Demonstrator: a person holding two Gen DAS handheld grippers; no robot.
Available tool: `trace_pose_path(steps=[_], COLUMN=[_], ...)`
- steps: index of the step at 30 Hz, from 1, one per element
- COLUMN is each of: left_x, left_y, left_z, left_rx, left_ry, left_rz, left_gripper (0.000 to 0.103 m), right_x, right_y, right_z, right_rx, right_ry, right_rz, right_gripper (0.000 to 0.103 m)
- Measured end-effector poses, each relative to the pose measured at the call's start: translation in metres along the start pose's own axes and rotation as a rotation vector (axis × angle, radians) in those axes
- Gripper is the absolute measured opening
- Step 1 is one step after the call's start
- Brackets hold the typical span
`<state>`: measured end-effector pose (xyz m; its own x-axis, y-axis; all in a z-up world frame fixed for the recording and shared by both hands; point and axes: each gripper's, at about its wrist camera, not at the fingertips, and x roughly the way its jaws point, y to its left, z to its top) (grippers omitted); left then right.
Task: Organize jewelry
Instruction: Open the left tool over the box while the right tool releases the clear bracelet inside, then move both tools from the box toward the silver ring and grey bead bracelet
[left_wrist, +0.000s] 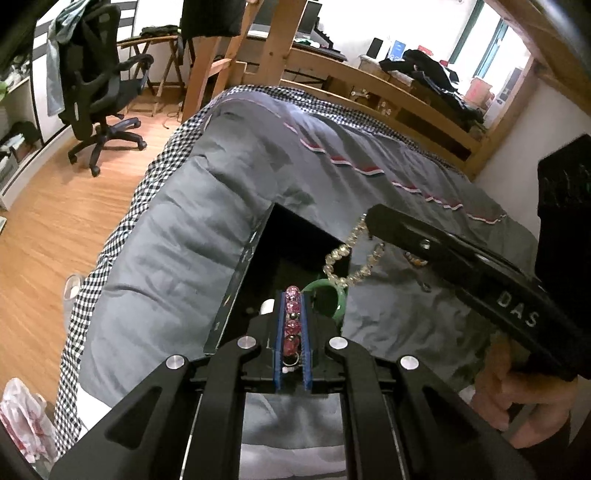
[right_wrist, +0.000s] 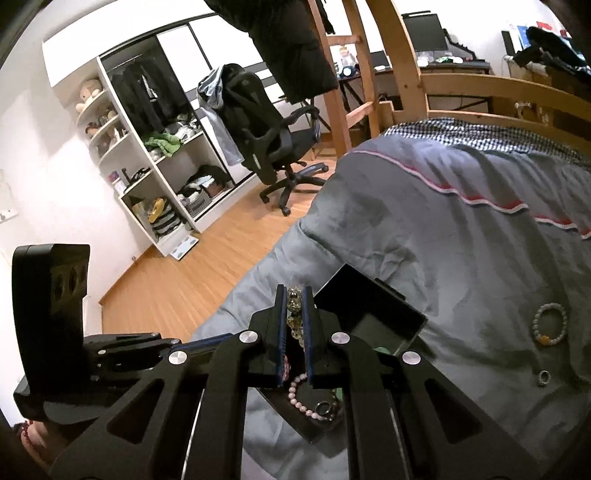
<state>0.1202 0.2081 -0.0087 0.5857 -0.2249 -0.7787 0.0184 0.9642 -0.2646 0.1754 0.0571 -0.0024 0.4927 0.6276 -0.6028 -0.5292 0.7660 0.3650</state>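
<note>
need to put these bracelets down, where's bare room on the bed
Free: grey quilt between the black box and the red-striped trim. Crowded: inside the box, and right of it, where a pale bracelet and ring lie.

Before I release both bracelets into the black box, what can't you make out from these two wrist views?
- Black box floor: left wrist view, dark and screened by the left gripper.
- Green bangle: mostly hidden behind the left gripper's jaws.
- Pink bead bracelet: right wrist view, upper part hidden behind the right gripper.
- Small ring on the grey duvet: too small for detail.
</note>
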Motion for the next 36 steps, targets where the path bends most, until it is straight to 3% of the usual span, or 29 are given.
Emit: trace_pose_path(steps=[11,12,13,14,15,17,22,27,36], left_x=[0.012,0.012,0.012,0.012,0.008,0.003,-0.006,-0.009,0.042], left_y=[0.012,0.013,0.014,0.016,0.017,0.015,0.01,-0.013,-0.088], left_z=[-0.006,-0.006,-0.006,-0.007,-0.007,-0.007,-0.005,0.001,-0.002], left_rx=[-0.025,-0.03,-0.037,-0.048,-0.055,-0.044,-0.036,0.017,0.129], left_ry=[0.019,0.017,0.017,0.015,-0.011,-0.042,-0.078,-0.122,-0.056], left_rz=[0.012,0.021,0.027,0.028,0.044,0.075,0.099,0.092,-0.01], left_gripper=[0.007,0.009,0.025,0.038,0.058,0.065,0.095,0.097,0.097], right_x=[0.037,0.04,0.041,0.041,0.039,0.026,-0.004,-0.047,-0.09], right_y=[-0.008,-0.01,-0.011,-0.012,-0.014,-0.019,-0.046,-0.097,-0.189], right_z=[0.001,0.001,0.001,0.001,0.001,0.002,0.01,0.018,0.021], right_rx=[0.045,0.052,0.058,0.067,0.081,0.108,0.158,0.171,0.177], right_ry=[0.086,0.102,0.11,0.113,0.106,0.037,-0.031,-0.081,-0.073], right_rz=[0.042,0.036,0.034,0.03,0.023,0.005,-0.131,-0.25,-0.38], right_gripper=[0.01,0.011,0.013,0.033,0.068,0.089,0.099,0.099,0.099])
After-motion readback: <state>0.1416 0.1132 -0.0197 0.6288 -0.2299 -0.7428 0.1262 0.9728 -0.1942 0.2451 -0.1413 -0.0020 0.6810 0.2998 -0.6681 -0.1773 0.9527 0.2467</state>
